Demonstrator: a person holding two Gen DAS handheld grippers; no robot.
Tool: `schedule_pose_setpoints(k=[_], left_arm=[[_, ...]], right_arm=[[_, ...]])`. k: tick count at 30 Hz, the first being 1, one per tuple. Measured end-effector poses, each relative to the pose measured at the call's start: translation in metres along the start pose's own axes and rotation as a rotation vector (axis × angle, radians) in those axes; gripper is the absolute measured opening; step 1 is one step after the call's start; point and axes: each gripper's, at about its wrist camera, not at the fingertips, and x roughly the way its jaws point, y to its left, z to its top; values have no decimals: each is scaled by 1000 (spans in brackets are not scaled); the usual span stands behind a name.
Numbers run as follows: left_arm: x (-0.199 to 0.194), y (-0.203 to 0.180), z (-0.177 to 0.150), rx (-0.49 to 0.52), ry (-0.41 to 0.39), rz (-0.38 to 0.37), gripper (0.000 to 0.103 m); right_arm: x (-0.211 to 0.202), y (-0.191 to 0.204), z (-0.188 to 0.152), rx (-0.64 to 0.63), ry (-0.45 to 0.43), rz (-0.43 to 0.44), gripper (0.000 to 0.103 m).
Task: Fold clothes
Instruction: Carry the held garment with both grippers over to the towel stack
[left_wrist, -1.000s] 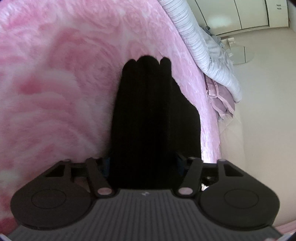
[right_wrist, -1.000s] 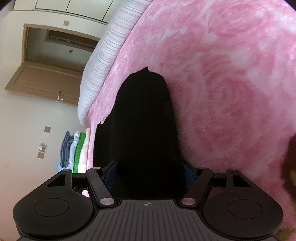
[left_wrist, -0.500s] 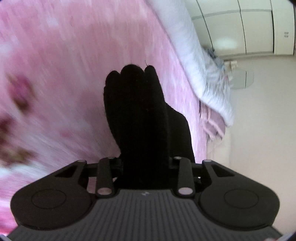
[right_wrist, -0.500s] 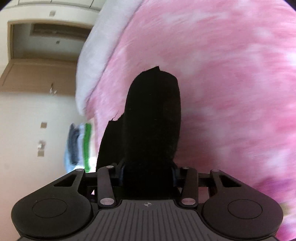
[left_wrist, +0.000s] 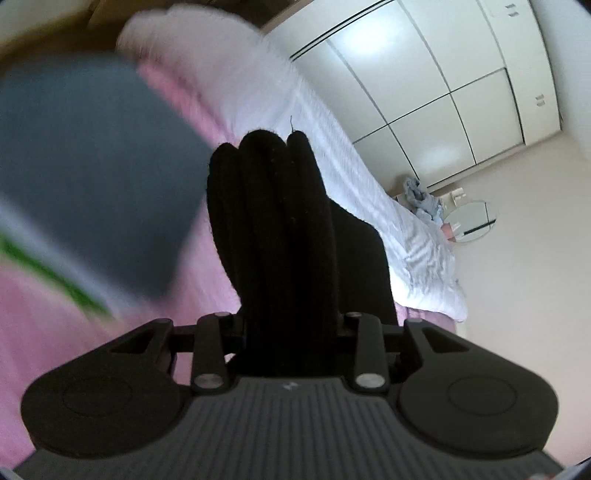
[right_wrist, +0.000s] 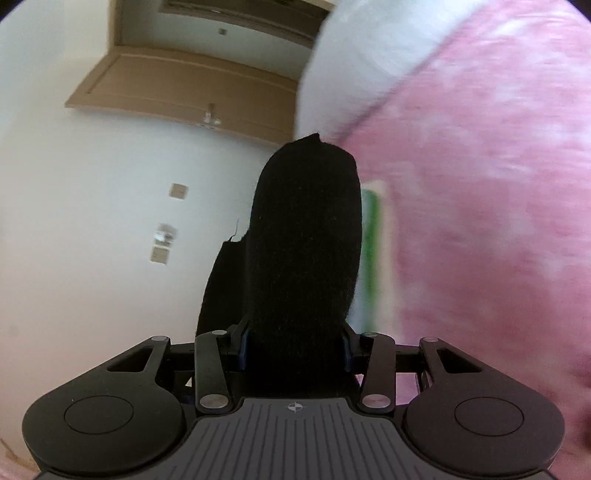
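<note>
Above the pink bed (left_wrist: 55, 332), the left gripper (left_wrist: 291, 325) and right gripper (right_wrist: 295, 332) each clamp the black garment (left_wrist: 280, 229) (bunched thick); it could slip loose if swung.

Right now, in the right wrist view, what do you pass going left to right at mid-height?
White wall → wall plates → black garment held in the right gripper → green strip of stacked cloth → pink blanket.
</note>
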Motion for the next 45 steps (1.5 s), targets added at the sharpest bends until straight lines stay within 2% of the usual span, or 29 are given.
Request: schedule_pose_setpoints(k=[3, 7, 10, 13, 16, 19, 22, 25, 29, 31, 34, 37, 39, 41, 42, 43, 45], left_arm=[[-9, 31, 65, 68, -18, 0, 30], [-6, 78, 124, 93, -20, -18, 30], [3, 102, 147, 124, -10, -8, 30], [10, 131, 155, 115, 4, -12, 30], [17, 158, 158, 98, 21, -10, 30], [22, 169, 156, 88, 21, -31, 30], [22, 171, 156, 108, 23, -55, 31], [31, 179, 156, 98, 46, 15, 34], [13, 164, 153, 129, 44, 96, 36], [-6, 142, 145, 201, -3, 186, 36], [-35, 109, 132, 311, -75, 323, 29], [-43, 93, 111, 364, -73, 325, 26], [-48, 82, 96, 400, -71, 326, 24], [-54, 72, 82, 435, -69, 327, 19], [-48, 77, 76, 448, -58, 369, 18], [-41, 83, 70, 461, -47, 412, 15], [-33, 102, 63, 444, -47, 427, 13]], right_arm=[[70, 25, 5, -39, -50, -4, 42], [148, 43, 10, -78, -100, -25, 42], [186, 42, 14, -85, -103, -58, 42], [210, 30, 14, -83, -102, -90, 42], [222, 20, 11, -86, -101, -132, 43], [230, 16, 10, -94, -113, -184, 43], [226, 19, 10, -102, -134, -181, 43], [231, 15, 10, -102, -115, -248, 49], [232, 22, 16, -127, -80, -352, 51], [221, 42, 14, -226, -89, -431, 51], [203, 76, 4, -420, -96, -550, 51], [194, 103, -18, -614, -54, -587, 50], [197, 114, -36, -723, -15, -551, 50], [207, 119, -52, -813, 33, -539, 43], [213, 117, -58, -839, 50, -544, 35], [220, 113, -63, -861, 66, -551, 30], [233, 106, -74, -903, 98, -566, 27]])
